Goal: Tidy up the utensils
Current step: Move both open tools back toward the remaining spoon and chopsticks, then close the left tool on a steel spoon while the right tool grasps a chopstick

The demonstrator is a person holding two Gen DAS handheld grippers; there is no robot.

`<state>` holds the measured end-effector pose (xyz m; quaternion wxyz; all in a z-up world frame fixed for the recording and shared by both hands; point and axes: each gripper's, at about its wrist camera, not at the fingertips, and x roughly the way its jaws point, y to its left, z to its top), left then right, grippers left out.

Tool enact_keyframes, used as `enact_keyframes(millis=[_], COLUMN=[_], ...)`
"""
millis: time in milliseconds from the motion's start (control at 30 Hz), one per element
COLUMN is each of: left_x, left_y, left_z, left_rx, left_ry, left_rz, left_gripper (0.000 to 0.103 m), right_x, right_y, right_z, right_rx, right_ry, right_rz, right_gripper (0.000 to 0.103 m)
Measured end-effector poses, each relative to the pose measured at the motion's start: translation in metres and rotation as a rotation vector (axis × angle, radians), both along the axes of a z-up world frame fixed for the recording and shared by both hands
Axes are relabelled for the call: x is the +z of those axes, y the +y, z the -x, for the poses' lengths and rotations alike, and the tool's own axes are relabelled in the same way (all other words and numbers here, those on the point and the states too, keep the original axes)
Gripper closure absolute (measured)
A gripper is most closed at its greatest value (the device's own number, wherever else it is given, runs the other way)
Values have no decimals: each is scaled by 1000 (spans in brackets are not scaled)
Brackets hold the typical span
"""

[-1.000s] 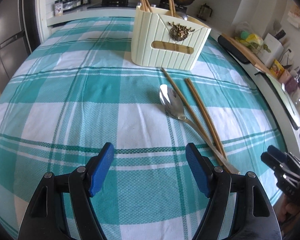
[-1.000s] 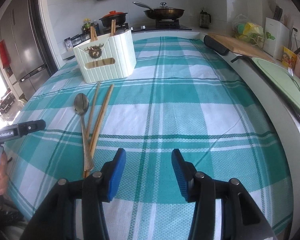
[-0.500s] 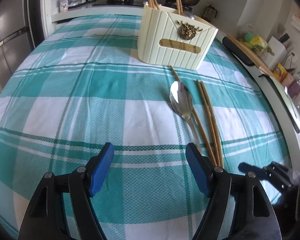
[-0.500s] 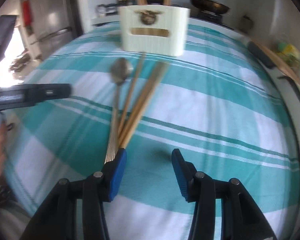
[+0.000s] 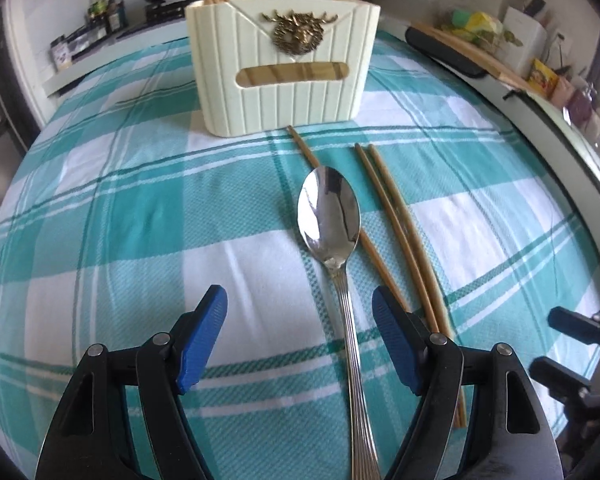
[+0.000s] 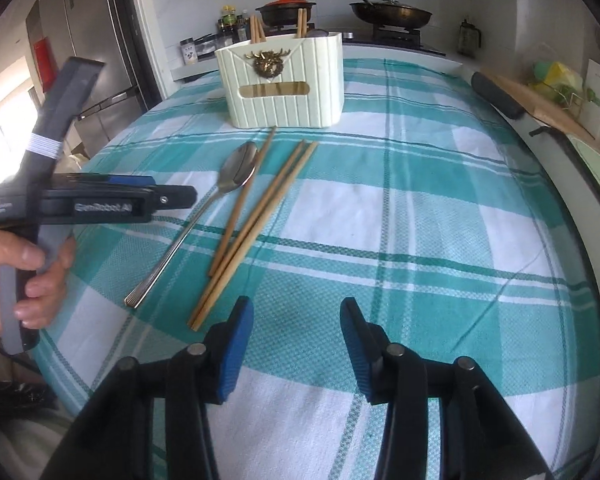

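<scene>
The desk (image 5: 112,216), under its teal checked cloth, filled both views; toward its far side stood the cream caddy (image 5: 284,68) with chopstick ends already poking from its top, so part of the sorting looked done. On the cloth before it lay three loose chopsticks (image 5: 400,220) and the spoon (image 5: 329,208), bowl toward the caddy, one chopstick passing just under the bowl's right edge and the other two side by side to its right.

Over the last second my left gripper (image 5: 300,340) had swung across; the spoon, formerly off to its right, now ran up between my fingers (image 5: 202,338), its ribbed handle nearer the right one. Those fingers stood wide apart and held nothing; whether they hung above the handle or brushed the cloth I could not tell from so steep a view. I judged this the line-up for picking the spoon by its handle.

My right gripper (image 6: 296,344) had shifted too; its fingers were about half apart and empty, over bare cloth just right of the chopsticks' near ends, probably lining up on them next.
</scene>
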<state>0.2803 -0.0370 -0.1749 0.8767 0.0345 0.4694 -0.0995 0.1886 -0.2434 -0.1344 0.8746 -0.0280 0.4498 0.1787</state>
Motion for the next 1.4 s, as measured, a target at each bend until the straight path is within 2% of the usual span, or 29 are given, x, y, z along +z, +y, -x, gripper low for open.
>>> enact_keyframes(millis=[100, 300, 400, 633, 767, 1033, 1200, 1333, 1400], left_x=[-11, -9, -8, -6, -7, -4, -2, -3, -4], left_y=[-8, -12, -12, -17, -15, -7, -10, -10, -8], left_z=[-14, -36, -44, -46, -42, -23, -27, -29, -30], left_rx=[-13, -26, -22, -67, -99, -197, -172, -115, -70], left_ry=[14, 14, 7, -27, -50, -28, -10, 11, 23], left_rz=[-52, -34, -22, -4, 5, -8, -16, -26, -19], left_gripper=[25, 27, 31, 61, 61, 60, 59, 54, 54], right_x=[4, 11, 10, 5, 0, -2, -8, -10, -10], right_y=[-1, -6, -7, -11, -17, -25, -18, -3, 7], right_z=[3, 6, 5, -3, -8, -16, -39, -73, -91], right_rx=[-10, -29, -36, -73, -104, -124, -97, -70, -54], right_ry=[-12, -28, -23, 9, 34, 65, 106, 139, 157], right_rz=[-11, -14, -13, -13, -25, -23, -45, -82, -111], right_gripper=[57, 57, 57, 57, 57, 57, 57, 57, 64])
